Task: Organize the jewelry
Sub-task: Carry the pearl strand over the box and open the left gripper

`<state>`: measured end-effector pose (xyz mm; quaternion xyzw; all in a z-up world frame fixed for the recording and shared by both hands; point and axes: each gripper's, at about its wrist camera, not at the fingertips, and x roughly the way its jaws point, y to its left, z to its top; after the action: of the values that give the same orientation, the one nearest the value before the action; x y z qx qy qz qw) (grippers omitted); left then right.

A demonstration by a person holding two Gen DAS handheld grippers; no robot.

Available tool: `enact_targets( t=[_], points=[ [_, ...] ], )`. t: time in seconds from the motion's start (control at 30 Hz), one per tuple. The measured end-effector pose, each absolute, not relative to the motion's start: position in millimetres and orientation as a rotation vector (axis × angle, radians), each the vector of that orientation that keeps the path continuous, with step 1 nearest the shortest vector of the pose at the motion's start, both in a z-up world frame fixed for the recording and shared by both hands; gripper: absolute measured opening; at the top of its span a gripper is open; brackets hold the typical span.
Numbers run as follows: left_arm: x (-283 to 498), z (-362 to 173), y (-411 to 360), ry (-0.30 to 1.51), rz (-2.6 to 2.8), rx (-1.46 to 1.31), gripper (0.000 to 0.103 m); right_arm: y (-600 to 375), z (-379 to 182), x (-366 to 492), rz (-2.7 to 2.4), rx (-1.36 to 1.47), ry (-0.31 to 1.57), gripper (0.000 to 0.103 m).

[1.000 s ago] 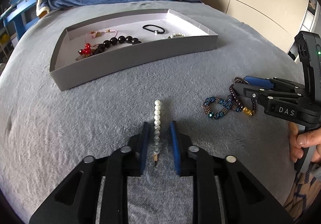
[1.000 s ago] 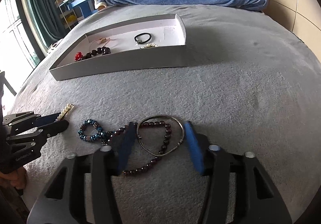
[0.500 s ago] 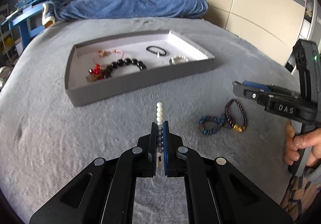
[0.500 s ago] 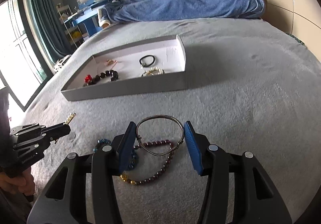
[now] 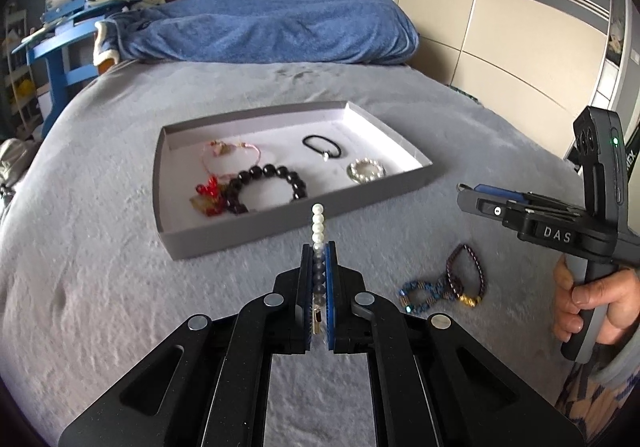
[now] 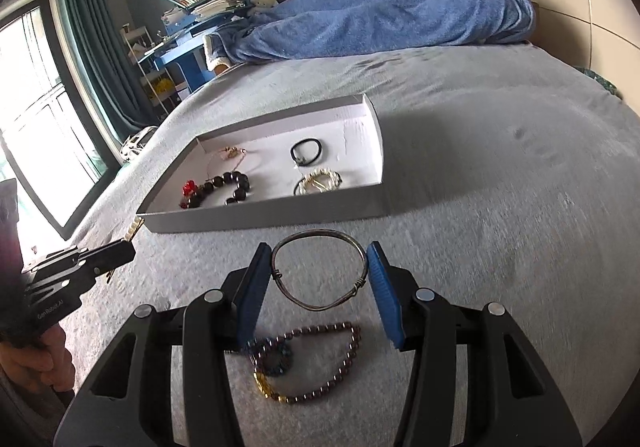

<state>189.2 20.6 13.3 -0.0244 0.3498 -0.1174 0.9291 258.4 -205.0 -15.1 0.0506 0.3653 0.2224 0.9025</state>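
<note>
My left gripper [image 5: 319, 247] is shut on a white pearl bar clip [image 5: 318, 223] and holds it above the grey bed cover, in front of the grey tray [image 5: 280, 229]. My right gripper [image 6: 319, 257] is shut on a thin silver bangle [image 6: 320, 237], lifted off the bed. A dark purple bead bracelet [image 6: 344, 363] and a blue bead bracelet [image 6: 276, 361] lie on the cover below it. The tray [image 6: 280, 217] holds a black bead bracelet [image 5: 276, 183], a black hair tie [image 5: 322, 146], a pearl bracelet [image 5: 366, 170] and a pink cord bracelet [image 5: 230, 151].
A blue blanket [image 5: 260, 27] lies at the head of the bed. A blue desk with books [image 5: 76, 27] stands far left. Wardrobe doors [image 5: 520, 27] are on the right. A window with curtains [image 6: 60, 87] is at the left of the right wrist view.
My left gripper closed on the pearl clip and lifted it toward the tray. My right gripper closed on the silver bangle and raised it off the bead bracelets.
</note>
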Motion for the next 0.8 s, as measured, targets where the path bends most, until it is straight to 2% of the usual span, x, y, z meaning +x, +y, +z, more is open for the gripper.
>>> enact_targets(
  t=[0.5,0.8],
  points=[
    [244,23,23,0.739,-0.213,-0.069,0.006,-169,-4,305,0.515,0.010,0.739,0.049],
    [305,22,19,0.772,-0.187,-0.060,0.006,-143,-7,355,0.540,-0.033,0.757,0.049]
  ],
)
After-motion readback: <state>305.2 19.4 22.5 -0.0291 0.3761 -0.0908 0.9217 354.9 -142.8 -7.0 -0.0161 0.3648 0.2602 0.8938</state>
